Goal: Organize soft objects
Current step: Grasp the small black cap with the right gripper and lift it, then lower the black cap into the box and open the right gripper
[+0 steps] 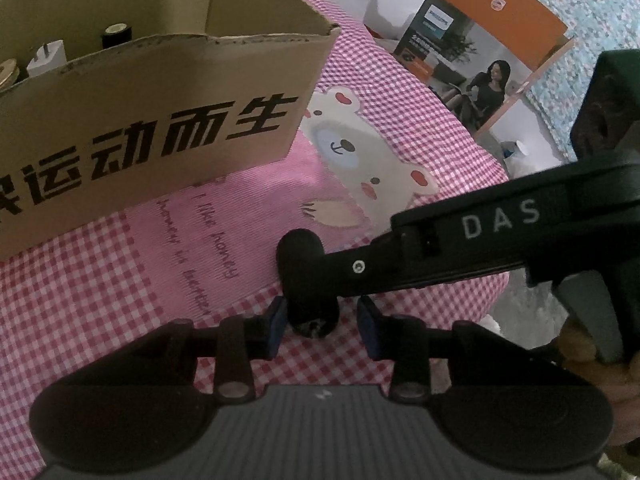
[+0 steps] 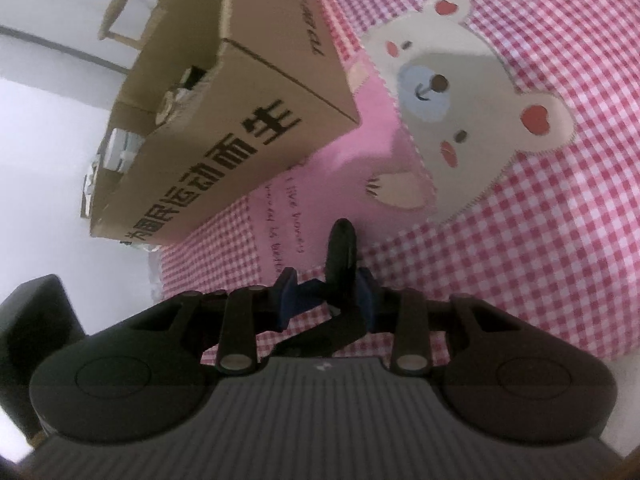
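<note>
One soft thing showed: the pink checked cloth (image 1: pixel 100 280), lying flat under both tools with one bear patch (image 1: pixel 360 148) facing up. You had nothing folded or stowed that I could see, so I'd judge the job barely started. One cardboard box (image 1: pixel 160 92) stood on the cloth's far part, holding a few small hard items I couldn't count. Your left tool (image 1: pixel 322 326) and right tool (image 2: pixel 326 298) sat interleaved low over the cloth, the pads of each narrowly apart and a finger of the other between them. Neither visibly pinched fabric. One orange carton (image 1: pixel 500 4) stood beyond.
</note>
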A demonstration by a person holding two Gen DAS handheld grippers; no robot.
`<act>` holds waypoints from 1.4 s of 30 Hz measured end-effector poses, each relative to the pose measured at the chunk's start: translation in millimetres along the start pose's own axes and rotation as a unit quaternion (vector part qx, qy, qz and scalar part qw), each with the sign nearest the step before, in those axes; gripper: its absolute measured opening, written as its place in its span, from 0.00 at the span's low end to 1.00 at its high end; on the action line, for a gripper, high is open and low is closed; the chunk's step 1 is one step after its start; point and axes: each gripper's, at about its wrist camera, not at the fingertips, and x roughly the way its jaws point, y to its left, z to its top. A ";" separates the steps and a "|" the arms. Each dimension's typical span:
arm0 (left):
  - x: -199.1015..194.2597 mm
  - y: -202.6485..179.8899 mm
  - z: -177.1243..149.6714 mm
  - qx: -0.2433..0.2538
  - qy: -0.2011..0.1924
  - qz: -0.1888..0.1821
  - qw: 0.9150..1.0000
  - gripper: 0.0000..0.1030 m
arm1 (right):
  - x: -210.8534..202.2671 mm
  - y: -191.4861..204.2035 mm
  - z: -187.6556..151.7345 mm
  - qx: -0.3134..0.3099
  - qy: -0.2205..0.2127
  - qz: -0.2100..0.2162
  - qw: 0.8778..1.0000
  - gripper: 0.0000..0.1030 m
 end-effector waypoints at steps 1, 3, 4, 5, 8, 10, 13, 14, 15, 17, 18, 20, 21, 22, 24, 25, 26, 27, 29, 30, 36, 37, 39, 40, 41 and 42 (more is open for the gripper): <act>-0.2 0.9 -0.3 0.000 0.000 0.001 1.000 0.37 | 0.6 1.6 0.4 -0.003 0.000 0.001 1.000 0.29; 0.5 2.4 -0.9 -0.002 -0.001 0.003 1.000 0.37 | 2.9 5.3 2.0 -0.012 0.000 0.000 1.000 0.29; 0.6 3.1 -1.1 -0.003 -0.001 0.002 1.000 0.37 | 4.8 6.8 2.7 -0.017 0.000 -0.003 1.000 0.28; 0.9 3.0 -1.0 -0.004 -0.001 0.001 1.000 0.37 | 6.3 8.0 3.0 -0.020 0.000 -0.007 1.000 0.27; 0.6 3.4 -1.3 -0.005 -0.003 0.000 1.000 0.37 | 11.0 10.1 2.9 -0.027 0.000 -0.011 1.000 0.22; 0.7 4.2 -1.5 -0.006 -0.005 -0.002 1.000 0.37 | 15.1 11.0 3.0 -0.031 0.000 -0.017 0.999 0.20; -2.1 6.6 -2.9 -0.006 -0.007 -0.004 1.000 0.36 | 21.5 10.5 2.3 -0.038 -0.002 -0.028 0.999 0.16; -2.5 6.8 -3.2 -0.004 -0.008 -0.004 1.000 0.36 | 22.5 10.4 2.5 -0.038 -0.003 -0.027 0.999 0.15; -3.3 6.7 -3.6 -0.003 -0.010 -0.003 1.000 0.36 | 22.6 11.4 2.8 -0.039 -0.002 -0.027 0.999 0.15; -5.6 6.6 -3.9 -0.002 -0.014 -0.003 1.000 0.36 | 20.9 15.1 2.4 -0.044 -0.004 -0.029 0.999 0.15; -8.2 6.6 -4.1 -0.003 -0.016 -0.004 1.000 0.36 | 18.9 16.6 1.8 -0.046 -0.005 -0.029 0.998 0.15; -13.6 3.8 -2.7 -0.003 -0.022 -0.001 1.000 0.36 | 13.9 22.7 1.1 -0.052 -0.009 -0.027 0.998 0.14; -17.9 2.3 -2.0 -0.003 -0.026 0.000 1.000 0.36 | 9.8 26.4 0.7 -0.056 -0.011 -0.024 0.998 0.14; -24.1 0.1 -1.7 -0.001 -0.032 0.003 0.999 0.36 | 4.0 29.9 1.2 -0.063 -0.014 -0.022 0.998 0.14; -39.4 -4.7 0.8 0.006 -0.049 0.008 0.999 0.36 | -7.9 41.8 1.7 -0.078 -0.025 -0.015 0.997 0.14; -48.5 -6.9 2.2 0.009 -0.058 0.012 0.998 0.36 | -14.0 48.6 2.7 -0.088 -0.030 -0.011 0.996 0.14; -58.3 -9.1 4.1 0.013 -0.068 0.016 0.997 0.36 | -20.8 56.1 4.3 -0.097 -0.036 -0.006 0.995 0.14; -68.5 -10.6 6.8 0.015 -0.079 0.020 0.997 0.36 | -27.9 64.3 6.1 -0.107 -0.042 -0.001 0.993 0.14; -86.0 -12.0 13.9 0.017 -0.098 0.027 0.995 0.36 | -41.2 81.7 14.1 -0.130 -0.053 0.010 0.990 0.14; -95.9 -11.9 19.1 0.017 -0.110 0.031 0.993 0.36 | -47.1 88.6 19.3 -0.140 -0.058 0.015 0.988 0.14; -128.3 -0.8 57.8 0.008 -0.152 0.045 0.987 0.36 | -59.4 133.7 62.2 -0.196 -0.068 0.023 0.978 0.14; -127.2 1.2 64.5 0.003 -0.152 0.045 0.987 0.36 | -57.0 136.7 70.5 -0.198 -0.062 0.023 0.978 0.14; -123.4 12.0 75.3 -0.012 -0.150 0.041 0.988 0.36 | -49.8 141.0 87.2 -0.200 -0.049 0.018 0.978 0.14; -121.2 17.7 78.0 -0.020 -0.147 0.038 0.988 0.36 | -43.8 142.1 95.6 -0.199 -0.040 0.014 0.979 0.14; -117.5 23.4 81.9 -0.029 -0.143 0.035 0.989 0.36 | -37.7 144.0 101.9 -0.200 -0.033 0.008 0.979 0.14; -111.5 29.7 86.0 -0.038 -0.139 0.031 0.989 0.36 | -33.2 143.8 108.2 -0.200 -0.025 0.003 0.979 0.14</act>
